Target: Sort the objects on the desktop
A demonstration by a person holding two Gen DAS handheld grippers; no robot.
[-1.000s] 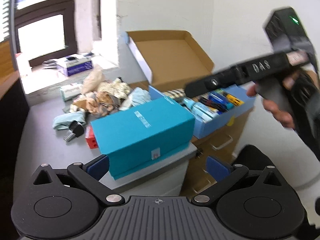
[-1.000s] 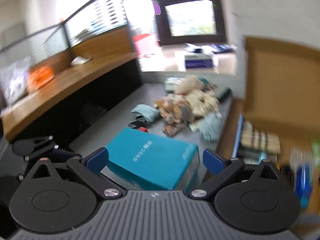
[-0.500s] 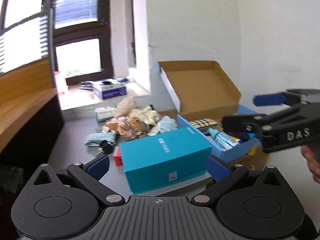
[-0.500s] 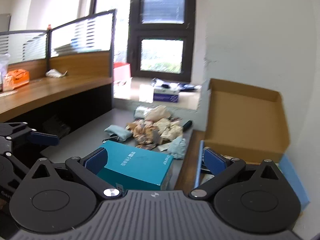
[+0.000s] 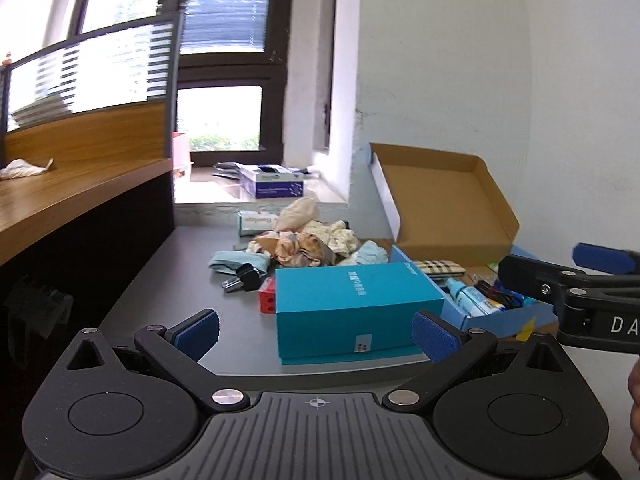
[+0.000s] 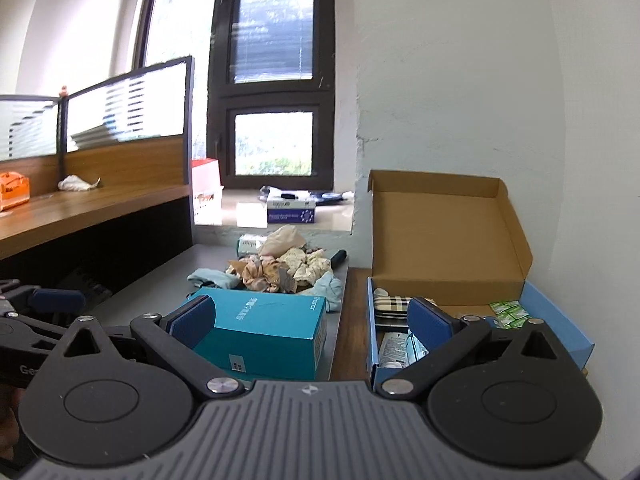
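White letters "DA" on the right gripper (image 5: 592,280); teal box (image 5: 352,304) print too blurred.

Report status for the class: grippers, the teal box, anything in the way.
Left gripper open, empty. Right gripper open, empty. Teal rectangular cardboard box on the grey desk, untouched. Small red block beside it; crumpled cloth pile behind.

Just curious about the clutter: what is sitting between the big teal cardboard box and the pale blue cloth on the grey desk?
In the left wrist view, a small red box and a black plug-like object lie between the teal cardboard box and the pale blue cloth.
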